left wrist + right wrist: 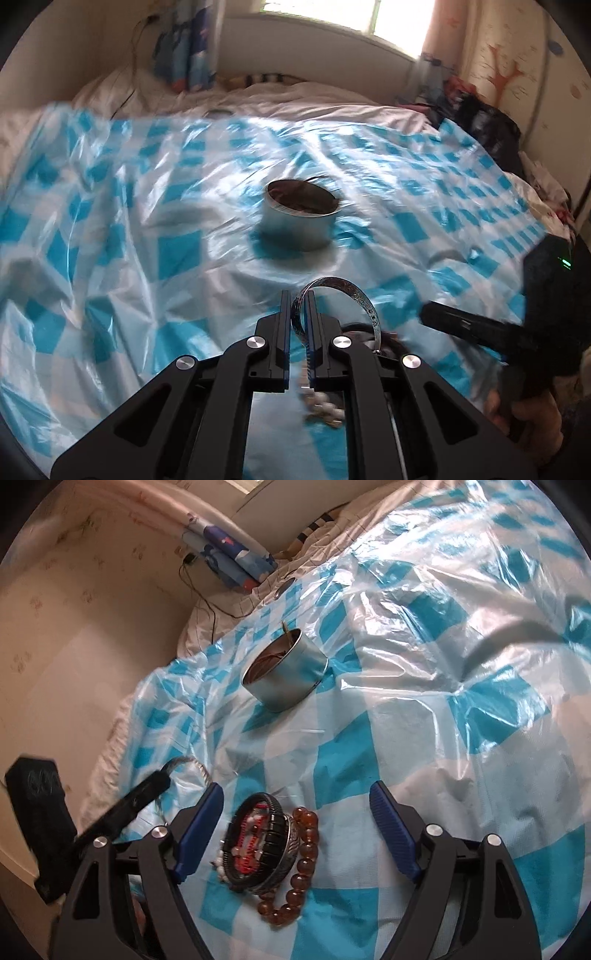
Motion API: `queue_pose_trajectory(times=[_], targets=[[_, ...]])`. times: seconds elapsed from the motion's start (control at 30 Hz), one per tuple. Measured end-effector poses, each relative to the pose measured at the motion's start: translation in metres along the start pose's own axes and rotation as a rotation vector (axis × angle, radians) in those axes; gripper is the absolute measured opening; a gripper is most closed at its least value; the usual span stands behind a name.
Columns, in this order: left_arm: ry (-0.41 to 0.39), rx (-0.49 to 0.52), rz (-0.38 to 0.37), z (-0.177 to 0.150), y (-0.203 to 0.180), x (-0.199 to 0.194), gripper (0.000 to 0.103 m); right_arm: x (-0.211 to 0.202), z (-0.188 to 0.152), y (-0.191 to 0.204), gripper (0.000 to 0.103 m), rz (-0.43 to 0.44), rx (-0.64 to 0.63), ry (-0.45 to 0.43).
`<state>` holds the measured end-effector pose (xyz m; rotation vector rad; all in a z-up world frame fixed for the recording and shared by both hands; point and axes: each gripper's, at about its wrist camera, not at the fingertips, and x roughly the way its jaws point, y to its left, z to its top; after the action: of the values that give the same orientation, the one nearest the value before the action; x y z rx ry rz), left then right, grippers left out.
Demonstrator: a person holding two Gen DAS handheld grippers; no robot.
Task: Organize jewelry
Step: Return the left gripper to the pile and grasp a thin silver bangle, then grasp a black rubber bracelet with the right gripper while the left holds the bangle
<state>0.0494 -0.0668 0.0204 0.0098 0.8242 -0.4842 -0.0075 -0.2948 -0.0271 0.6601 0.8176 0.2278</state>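
The left gripper (298,306) is pinched tight on a thin, shiny silver bangle (351,291), lifted off the crinkly blue-and-white plastic sheet (110,221). The right gripper (297,801) gapes wide with nothing in it, right over a pile of bracelets (273,853): round amber beads, a black band, red cord. A round metal tin (291,675) sits well apart, with bare sheet all around.
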Motion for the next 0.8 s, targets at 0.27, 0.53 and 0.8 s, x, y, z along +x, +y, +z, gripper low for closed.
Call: queue_pose_trajectory(times=[0.27,0.53,0.8], targets=[[0.082,-0.182,0.012,-0.021,0.060,0.048,0.006,0.007,-0.009,0.038,0.081,-0.088,-0.237,-0.030],[0.078,-0.229,-0.056,-0.030,0.077,0.056,0.006,0.026,-0.019,0.063,0.077,-0.195,-0.440,-0.031],[0.077,-0.183,-0.050,-0.025,0.067,0.059,0.012,0.045,-0.024,0.058,0.019,-0.244,-0.461,0.040]])
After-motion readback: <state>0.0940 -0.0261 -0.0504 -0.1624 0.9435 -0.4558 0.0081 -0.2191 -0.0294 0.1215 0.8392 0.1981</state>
